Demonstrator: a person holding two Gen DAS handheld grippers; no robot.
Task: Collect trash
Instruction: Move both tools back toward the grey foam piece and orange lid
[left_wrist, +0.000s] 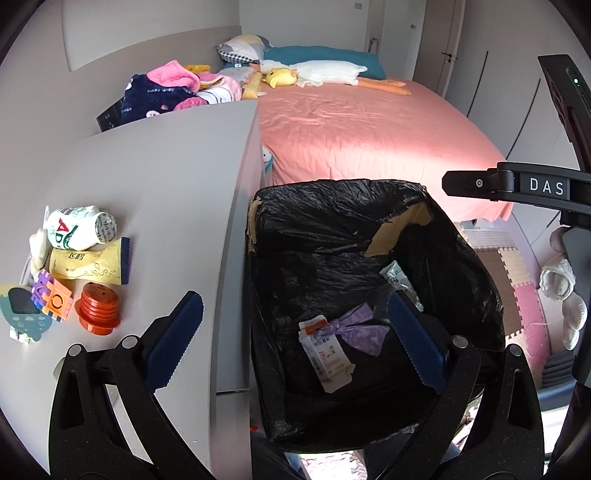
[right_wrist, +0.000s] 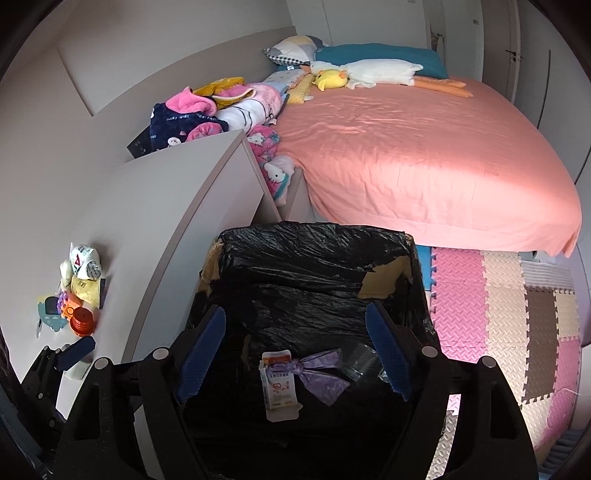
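Bedroom, pink bed (right_wrist: 424, 166) behind; a grey counter (left_wrist: 147, 184) stands beside a bin (left_wrist: 461, 258) lined with black plastic. Both jaws are spread apart and empty — the left gripper (left_wrist: 291, 339) straddles the counter edge and bin, the right gripper (right_wrist: 295, 354) hangs over the bin. A carton (left_wrist: 327, 350) and purple wrapper (left_wrist: 364, 328) already lie inside. Remaining trash — a white bottle (left_wrist: 83, 227), a yellow packet (left_wrist: 88, 264) — sits among toys, near an orange cap (left_wrist: 98, 308). Risk: a toy may be taken for trash, or the round bottle may be knocked rolling off the counter.
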